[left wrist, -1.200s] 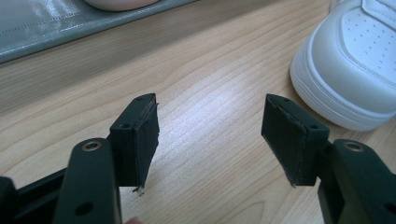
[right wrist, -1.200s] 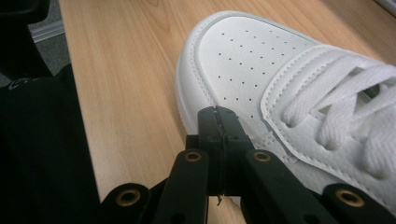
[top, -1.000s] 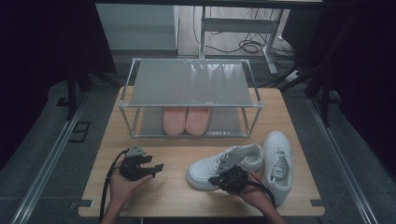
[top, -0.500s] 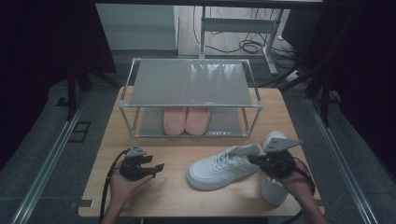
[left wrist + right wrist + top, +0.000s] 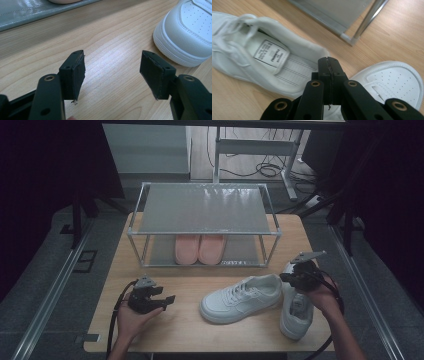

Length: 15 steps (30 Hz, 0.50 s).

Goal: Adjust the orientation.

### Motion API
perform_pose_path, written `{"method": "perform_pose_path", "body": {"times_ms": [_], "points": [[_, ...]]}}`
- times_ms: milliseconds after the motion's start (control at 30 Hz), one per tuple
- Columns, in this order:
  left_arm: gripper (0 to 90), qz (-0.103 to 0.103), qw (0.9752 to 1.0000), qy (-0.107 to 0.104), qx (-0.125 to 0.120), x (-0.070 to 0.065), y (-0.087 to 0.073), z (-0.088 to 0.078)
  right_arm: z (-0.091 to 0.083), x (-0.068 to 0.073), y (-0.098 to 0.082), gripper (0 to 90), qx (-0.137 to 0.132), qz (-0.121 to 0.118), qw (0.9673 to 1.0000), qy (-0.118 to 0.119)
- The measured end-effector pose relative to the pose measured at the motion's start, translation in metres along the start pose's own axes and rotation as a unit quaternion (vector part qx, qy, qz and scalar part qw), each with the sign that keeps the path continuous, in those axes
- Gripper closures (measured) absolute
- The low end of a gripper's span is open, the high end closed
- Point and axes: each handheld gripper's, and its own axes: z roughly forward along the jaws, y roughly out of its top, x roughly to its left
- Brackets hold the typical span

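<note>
A white sneaker point(image 5: 242, 297) lies across the wooden table, toe toward my left gripper. A second white sneaker point(image 5: 296, 309) lies beside its heel, pointing away from me. My right gripper point(image 5: 287, 277) hovers over the far end of this second sneaker, its jaws shut with nothing between them. From the right gripper point(image 5: 329, 63) view, the first sneaker's labelled tongue point(image 5: 270, 53) and the second sneaker's perforated toe point(image 5: 394, 77) lie below. My left gripper point(image 5: 167, 300) rests low at the front left, open and empty. In the left gripper point(image 5: 112, 72) view, the sneaker's toe point(image 5: 187, 32) is ahead on the right.
A two-tier metal shoe rack point(image 5: 205, 212) stands at the back of the table, with a pair of pink slippers point(image 5: 200, 249) on its lower shelf. Its front right leg point(image 5: 364, 22) is close to the right gripper. Bare wood point(image 5: 185, 275) lies between rack and sneakers.
My right gripper has moved right and up, from the first sneaker's heel to above the second sneaker's far end, jaws still shut. The left gripper and both sneakers have stayed put.
</note>
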Motion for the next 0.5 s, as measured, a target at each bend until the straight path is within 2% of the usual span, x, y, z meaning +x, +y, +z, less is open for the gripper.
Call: {"method": "perform_pose_path", "body": {"times_ms": [367, 433, 500], "points": [[37.0, 0.002, 1.0000, -0.003, 0.003, -0.001, 0.000, 0.002, 0.015, -0.008, 0.002, 90.0, 0.041, 0.008, 0.9991, 0.004], [37.0, 0.004, 1.0000, -0.004, 0.004, -0.001, 0.001, 0.003, 0.020, -0.009, 0.003, 90.0, 0.057, 0.008, 0.9983, -0.002], [37.0, 0.005, 1.0000, -0.004, 0.005, -0.003, 0.001, 0.003, 0.021, -0.008, 0.005, 90.0, 0.061, 0.005, 0.9981, -0.006]]}}
